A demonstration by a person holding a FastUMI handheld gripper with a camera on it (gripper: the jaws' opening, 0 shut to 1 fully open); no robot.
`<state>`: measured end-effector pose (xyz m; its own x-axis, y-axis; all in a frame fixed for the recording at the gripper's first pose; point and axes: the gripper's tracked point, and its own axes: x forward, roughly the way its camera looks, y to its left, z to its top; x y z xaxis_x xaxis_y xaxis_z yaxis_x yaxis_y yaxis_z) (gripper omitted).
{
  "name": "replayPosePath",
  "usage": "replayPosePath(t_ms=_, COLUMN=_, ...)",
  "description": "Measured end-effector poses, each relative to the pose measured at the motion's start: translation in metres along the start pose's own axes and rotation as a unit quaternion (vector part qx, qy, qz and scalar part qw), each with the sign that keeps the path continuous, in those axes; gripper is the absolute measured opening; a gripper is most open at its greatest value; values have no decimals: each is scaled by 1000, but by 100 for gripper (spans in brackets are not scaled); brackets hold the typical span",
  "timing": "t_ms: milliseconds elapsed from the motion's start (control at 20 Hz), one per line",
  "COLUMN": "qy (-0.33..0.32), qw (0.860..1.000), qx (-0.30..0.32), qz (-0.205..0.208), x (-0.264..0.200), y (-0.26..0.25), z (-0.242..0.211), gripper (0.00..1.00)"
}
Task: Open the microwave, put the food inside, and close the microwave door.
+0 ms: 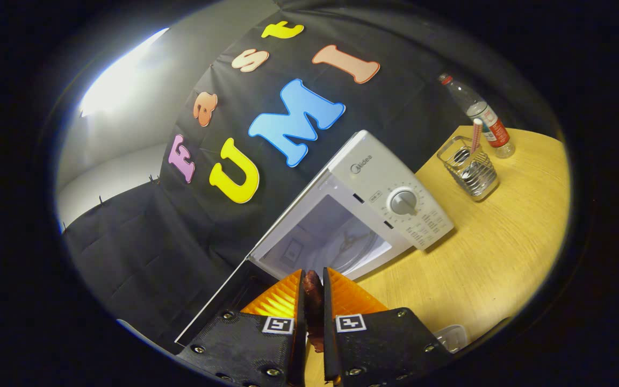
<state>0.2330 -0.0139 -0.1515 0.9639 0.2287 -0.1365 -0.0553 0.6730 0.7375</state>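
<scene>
gripper [314, 301] clamped on food [313, 301], open microwave [363, 209] just ahead — door [218, 306] swung wide

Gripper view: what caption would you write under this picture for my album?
Gripper shut on a dark piece of food, held just before the open microwave on a wooden table.

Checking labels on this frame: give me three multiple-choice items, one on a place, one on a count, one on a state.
1. Where is the wire holder?
A. on the microwave
B. on the table between microwave and bottle
C. inside the microwave

2. How many dials on the microwave panel?
A. one
B. two
C. three

3. The microwave door is:
A. shut
B. open
C. removed

Key: 1 B, it stands on the wooden table beside the bottle. 2 A, a single dial shows. 3 B, the cavity and turntable show beyond the gripper, shut on the dark food.
</scene>
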Motion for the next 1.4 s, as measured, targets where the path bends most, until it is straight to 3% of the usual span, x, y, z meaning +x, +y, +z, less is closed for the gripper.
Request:
replayPosePath(t_ms=900, qy=-66, qw=996, qx=-35, qz=-53, x=203, y=15, z=-17, gripper=14)
replayPosePath(t_ms=1100, qy=-75, qw=995, qx=-22, qz=-68, x=230, y=-5, z=-15, gripper=14)
replayPosePath(t_ms=1400, qy=-103, qw=985, qx=-75, qz=-114, x=252, y=-40, z=-6, gripper=14)
